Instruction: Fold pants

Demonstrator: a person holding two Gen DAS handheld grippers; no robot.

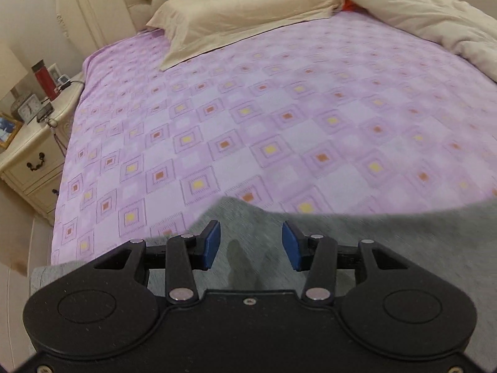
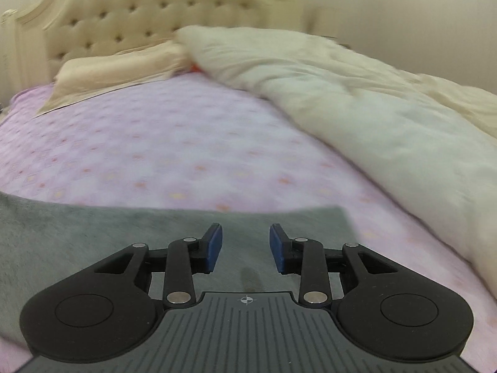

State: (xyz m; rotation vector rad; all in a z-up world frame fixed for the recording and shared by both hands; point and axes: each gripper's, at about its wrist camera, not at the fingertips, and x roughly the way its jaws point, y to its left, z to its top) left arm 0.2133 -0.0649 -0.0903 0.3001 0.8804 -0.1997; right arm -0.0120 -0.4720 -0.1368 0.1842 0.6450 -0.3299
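Grey pants (image 1: 357,248) on bed (image 1: 248,118); two claws agape, empty

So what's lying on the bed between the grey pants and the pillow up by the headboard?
Nothing: in the left wrist view only bare purple patterned bedsheet runs from the grey pants up to the pillow.

We look down over the left gripper (image 1: 251,245), its blue pads (image 1: 212,245) standing apart with nothing between them. Under it lie the grey pants (image 1: 388,248), their far edge blurred, perhaps lifted a little. They rest on a purple checked sheet (image 1: 248,118). Farther off we see a cream pillow (image 1: 242,15), a pale duvet (image 1: 428,12) and a nightstand (image 1: 31,155) at the left.
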